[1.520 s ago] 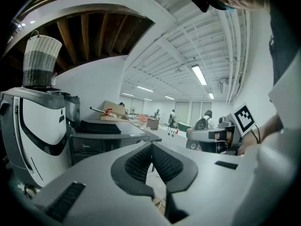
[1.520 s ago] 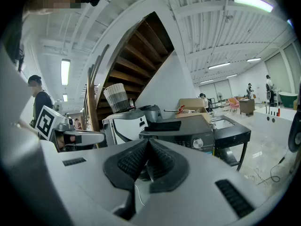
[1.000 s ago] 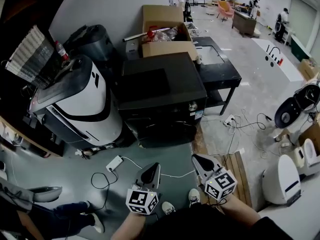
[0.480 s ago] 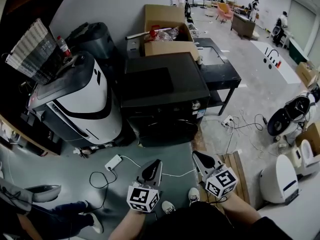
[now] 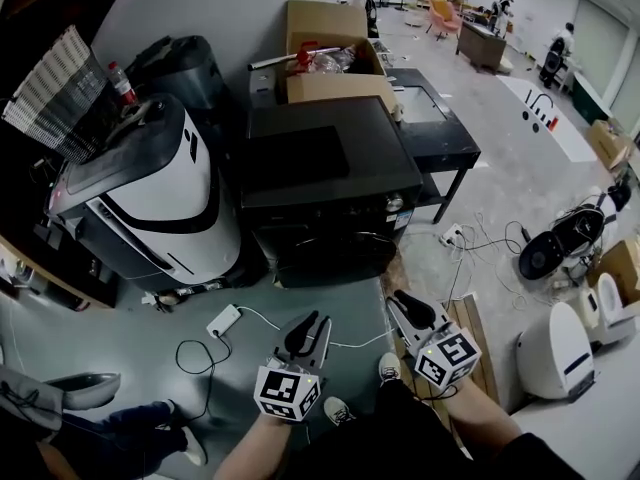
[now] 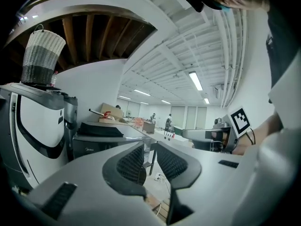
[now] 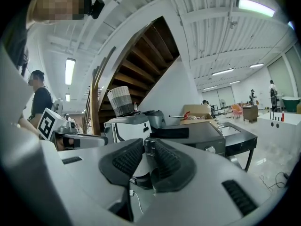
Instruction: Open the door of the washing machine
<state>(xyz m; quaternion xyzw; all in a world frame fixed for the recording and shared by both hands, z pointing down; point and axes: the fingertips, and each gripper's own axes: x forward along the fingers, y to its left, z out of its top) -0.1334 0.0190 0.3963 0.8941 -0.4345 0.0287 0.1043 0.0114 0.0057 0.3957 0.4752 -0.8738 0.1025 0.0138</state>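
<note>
Both grippers sit low in front of me over the green floor, side by side and apart.

Left gripper: jaws a small gap apart, just been opening, nothing between the pads. Right gripper: same, jaws slightly apart, just been opening, empty.

Next out, a white power strip with its cable lies on the floor.

Then the washing machine: black, front face toward me, well apart from both grippers, neither touching it. The front is too dark to make out the door edge.

A white rounded unit stands just beside it on the left and a black table on the right. A cardboard box is behind.
</note>
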